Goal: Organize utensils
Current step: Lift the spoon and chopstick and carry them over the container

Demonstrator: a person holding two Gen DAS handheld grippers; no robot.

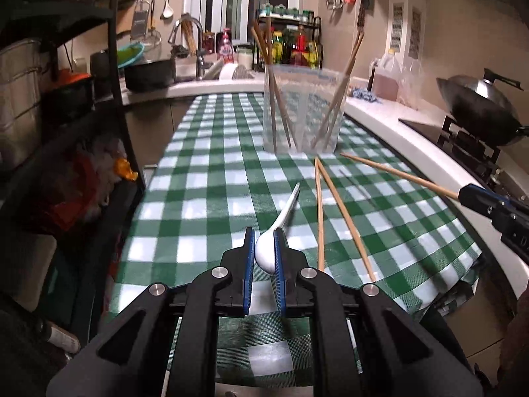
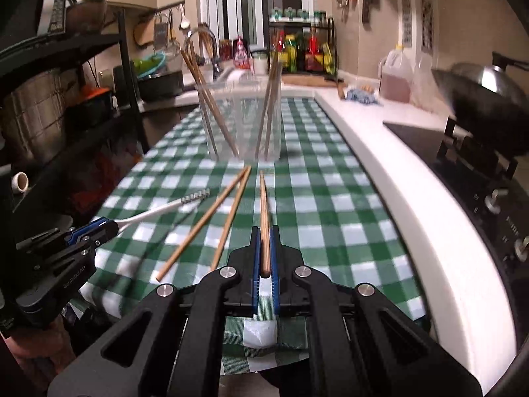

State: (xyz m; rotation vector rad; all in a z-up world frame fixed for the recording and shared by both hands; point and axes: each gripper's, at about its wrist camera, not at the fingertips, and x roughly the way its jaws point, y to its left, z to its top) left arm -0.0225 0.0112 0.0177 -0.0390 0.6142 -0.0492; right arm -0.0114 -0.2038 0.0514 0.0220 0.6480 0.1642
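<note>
My left gripper is shut on the bowl of a white spoon, whose handle points away over the green checked cloth. My right gripper is shut on a wooden chopstick that juts forward above the cloth. Two loose chopsticks lie on the cloth between the grippers. A clear plastic cup with several chopsticks stands upright further along the cloth. In the right wrist view the left gripper shows at the left with the spoon; the right gripper shows at the right of the left wrist view.
A white counter runs along the right with a stove and a wok. A black shelf rack with pots stands at the left. A sink, a faucet and a bottle rack lie behind the cup.
</note>
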